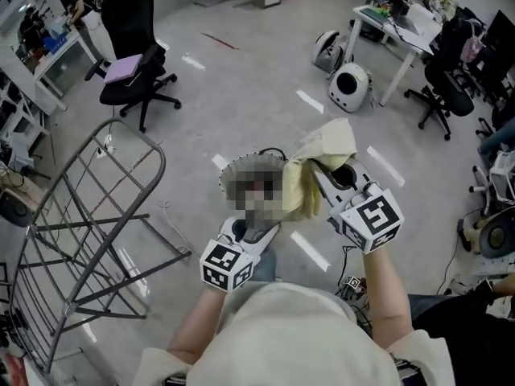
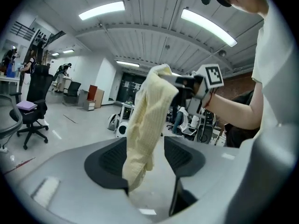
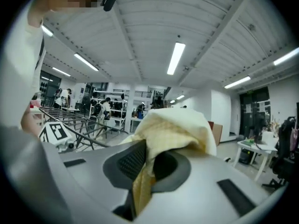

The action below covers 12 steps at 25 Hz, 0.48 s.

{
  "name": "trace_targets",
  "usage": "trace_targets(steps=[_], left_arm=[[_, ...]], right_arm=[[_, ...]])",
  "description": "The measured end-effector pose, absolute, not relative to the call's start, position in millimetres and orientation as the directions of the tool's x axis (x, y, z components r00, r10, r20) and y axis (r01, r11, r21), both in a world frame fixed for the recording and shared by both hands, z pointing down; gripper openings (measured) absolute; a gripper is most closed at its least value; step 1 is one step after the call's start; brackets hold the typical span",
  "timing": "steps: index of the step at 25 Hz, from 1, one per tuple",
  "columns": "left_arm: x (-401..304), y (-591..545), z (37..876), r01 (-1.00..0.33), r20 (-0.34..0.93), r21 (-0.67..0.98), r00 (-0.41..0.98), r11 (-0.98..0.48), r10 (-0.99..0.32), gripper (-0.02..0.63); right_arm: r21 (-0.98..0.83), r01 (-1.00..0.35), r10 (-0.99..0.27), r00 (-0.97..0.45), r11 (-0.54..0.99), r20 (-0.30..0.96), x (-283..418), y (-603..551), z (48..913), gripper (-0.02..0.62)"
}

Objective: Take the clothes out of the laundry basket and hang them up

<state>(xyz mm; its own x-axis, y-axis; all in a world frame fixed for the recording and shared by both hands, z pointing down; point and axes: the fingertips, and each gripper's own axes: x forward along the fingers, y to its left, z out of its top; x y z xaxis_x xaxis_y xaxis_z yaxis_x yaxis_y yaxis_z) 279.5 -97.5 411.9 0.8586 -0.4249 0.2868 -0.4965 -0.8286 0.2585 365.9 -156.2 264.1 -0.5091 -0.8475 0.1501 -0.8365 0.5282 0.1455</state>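
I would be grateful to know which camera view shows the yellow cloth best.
The left gripper view: the yellow cloth hangs nearly whole from the right gripper, its end between the left gripper's open jaws. The head view shows it bunched; the right gripper view, only the clamped fold.

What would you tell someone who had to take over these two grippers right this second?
Right gripper: shut on the yellow garment, held up in the air.
Left gripper: open, the garment's lower end hanging between its jaws, ungripped.
Drying rack: at the person's left, nothing hung on it yet.
Done: one garment picked up.
Left: drape it over the drying rack.
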Motion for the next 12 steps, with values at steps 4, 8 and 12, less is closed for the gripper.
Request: trace_targets(steps=[4,8,12], left_arm=[[292,-71,405,-0.523,0.26,0.211,0.844,-0.826,-0.468,0.263],[286,-69,389,-0.578,0.224,0.174,0.812,-0.798,-0.539,0.265],[248,-78,372,-0.681,0.189,0.134,0.73,-0.719,-0.656,0.152]], right_arm=[[0.174,-0.789,-0.807,-0.588,0.589,0.064,340,-132,214,0.029],[0.172,-0.748,-0.76,-0.65,0.641,0.006,310,-106,179,0.029],[0.181,-0.708,-0.716,-0.697,0.683,-0.024,294,-90,161,0.029]])
